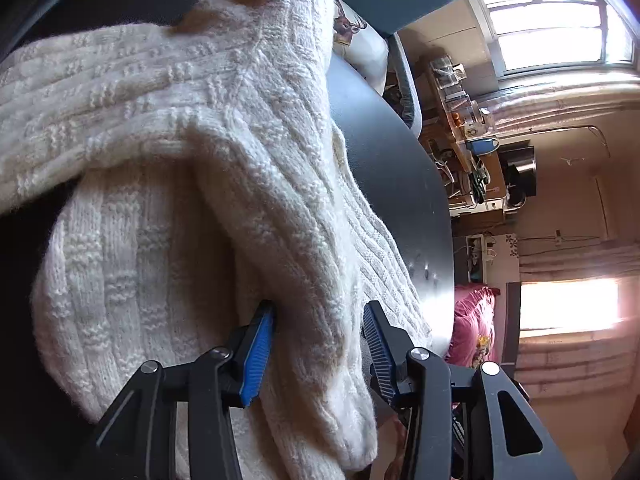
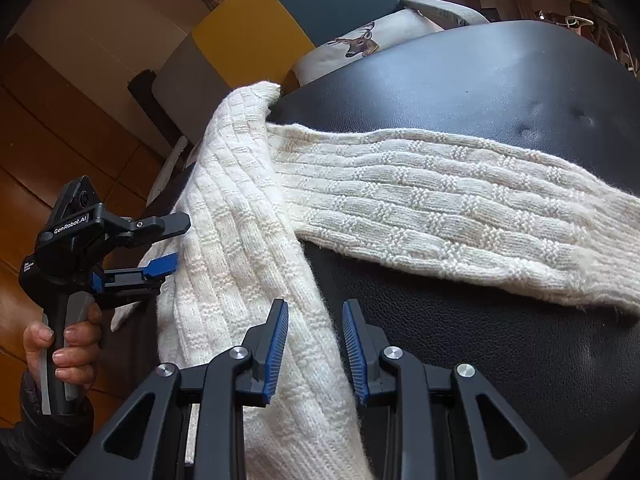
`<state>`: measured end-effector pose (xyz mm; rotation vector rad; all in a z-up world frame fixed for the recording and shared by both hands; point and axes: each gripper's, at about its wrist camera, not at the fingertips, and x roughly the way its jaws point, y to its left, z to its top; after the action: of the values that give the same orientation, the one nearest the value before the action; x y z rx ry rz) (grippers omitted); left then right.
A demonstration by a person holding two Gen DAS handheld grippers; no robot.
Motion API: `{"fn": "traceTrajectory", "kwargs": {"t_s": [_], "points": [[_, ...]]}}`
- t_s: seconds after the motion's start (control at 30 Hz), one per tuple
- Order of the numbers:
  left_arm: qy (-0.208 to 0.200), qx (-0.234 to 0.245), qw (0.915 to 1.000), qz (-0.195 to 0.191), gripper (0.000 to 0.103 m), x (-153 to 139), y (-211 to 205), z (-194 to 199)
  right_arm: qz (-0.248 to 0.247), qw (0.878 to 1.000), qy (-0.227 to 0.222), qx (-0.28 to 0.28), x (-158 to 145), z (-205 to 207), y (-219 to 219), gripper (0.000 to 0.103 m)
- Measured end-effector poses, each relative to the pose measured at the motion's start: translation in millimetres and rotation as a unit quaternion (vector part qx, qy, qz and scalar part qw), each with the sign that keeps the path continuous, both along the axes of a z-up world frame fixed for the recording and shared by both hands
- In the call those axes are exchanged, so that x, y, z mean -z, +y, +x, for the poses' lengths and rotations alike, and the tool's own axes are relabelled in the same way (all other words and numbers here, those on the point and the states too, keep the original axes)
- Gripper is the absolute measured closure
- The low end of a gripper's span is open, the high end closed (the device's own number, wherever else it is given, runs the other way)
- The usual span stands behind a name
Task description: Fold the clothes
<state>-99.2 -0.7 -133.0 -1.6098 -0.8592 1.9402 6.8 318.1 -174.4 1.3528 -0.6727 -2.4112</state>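
Right wrist view has your cream knit scarf [image 2: 420, 200] draped over the black leather seat [image 2: 500, 340], one end running off right, the other hanging down toward you. Your right gripper [image 2: 316, 348] has that hanging strip between its blue pads, jaws partway apart; can't tell if they pinch it. Your left gripper [image 2: 168, 244] sits at the scarf's left edge, jaws apart, fabric loose between them, your hand [image 2: 70, 344] on the handle.
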Motion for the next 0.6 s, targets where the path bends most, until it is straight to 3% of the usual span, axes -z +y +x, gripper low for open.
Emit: {"fn": "traceTrajectory", "kwargs": {"t_s": [0.07,0.23,0.33,0.43,0.6], "points": [[0.011,0.004,0.9999,-0.011,0.091,1,7,0,0.009,1.000,0.009,0.002,-3,-1,1,0.075],[0.051,-0.027,0.9981,0.021,0.092,-17,-10,7,0.084,0.994,0.064,0.003,-28,-12,1,0.075],[0.077,-0.049,0.9949,0.044,0.092,-38,-35,14,0.143,0.987,0.075,-0.017,-38,-33,-10,0.075],[0.100,-0.065,0.9916,0.050,0.092,-56,-65,19,0.181,0.982,0.045,-0.040,-25,-61,-23,0.075],[0.116,-0.097,0.9884,0.017,0.092,-64,-108,19,0.234,0.970,-0.008,-0.067,3,-94,-42,0.075]]}}
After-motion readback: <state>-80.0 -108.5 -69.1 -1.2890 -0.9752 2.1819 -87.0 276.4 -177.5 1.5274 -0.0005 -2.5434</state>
